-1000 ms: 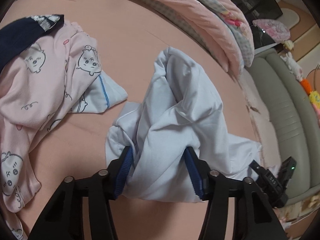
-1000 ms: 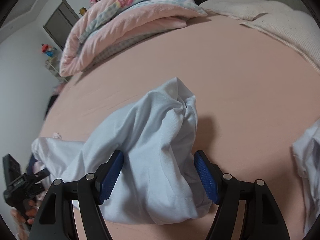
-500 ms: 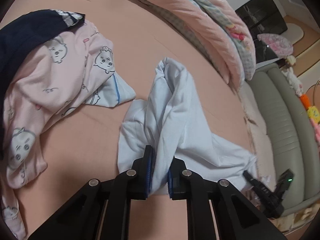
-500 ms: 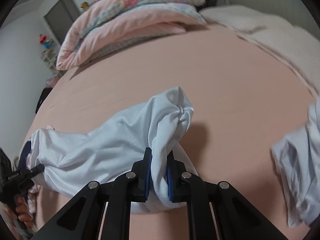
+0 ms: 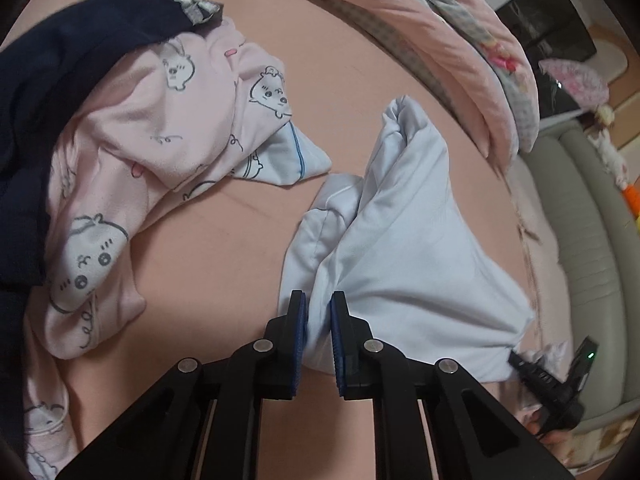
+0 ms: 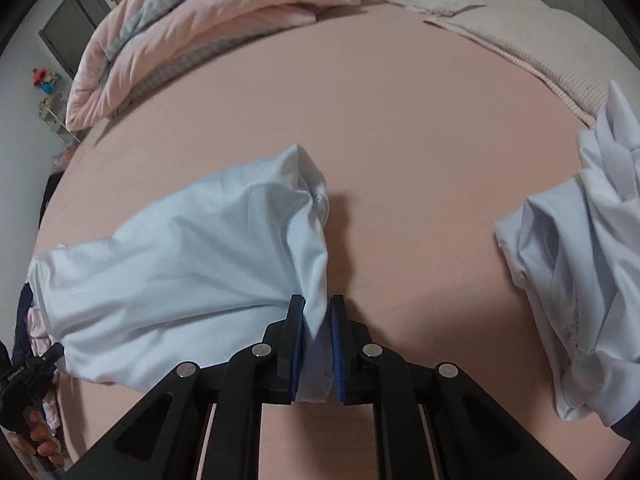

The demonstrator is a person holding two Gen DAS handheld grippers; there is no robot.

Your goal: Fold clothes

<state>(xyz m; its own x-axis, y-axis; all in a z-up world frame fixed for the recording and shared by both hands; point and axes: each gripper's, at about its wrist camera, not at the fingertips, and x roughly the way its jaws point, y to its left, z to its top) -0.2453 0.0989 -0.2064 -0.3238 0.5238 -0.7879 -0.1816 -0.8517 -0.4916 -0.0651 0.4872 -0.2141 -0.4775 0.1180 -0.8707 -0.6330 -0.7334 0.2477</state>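
Pink bedding (image 6: 400, 128) fills both views, with a folded quilt (image 6: 192, 32) at 11 o'clock. On it lies the pale blue garment (image 5: 400, 248), crumpled at the centre, with 2 corners pinched. The left gripper (image 5: 318, 328) and the right gripper (image 6: 318, 340) have each just closed on a bunched edge, fabric squeezed between the blue pads. Pink printed pyjamas (image 5: 160, 128) lie at 9 o'clock. The step in hand looks like securing the corners; next, I judge, comes lifting and spreading them apart to flatten the cloth.
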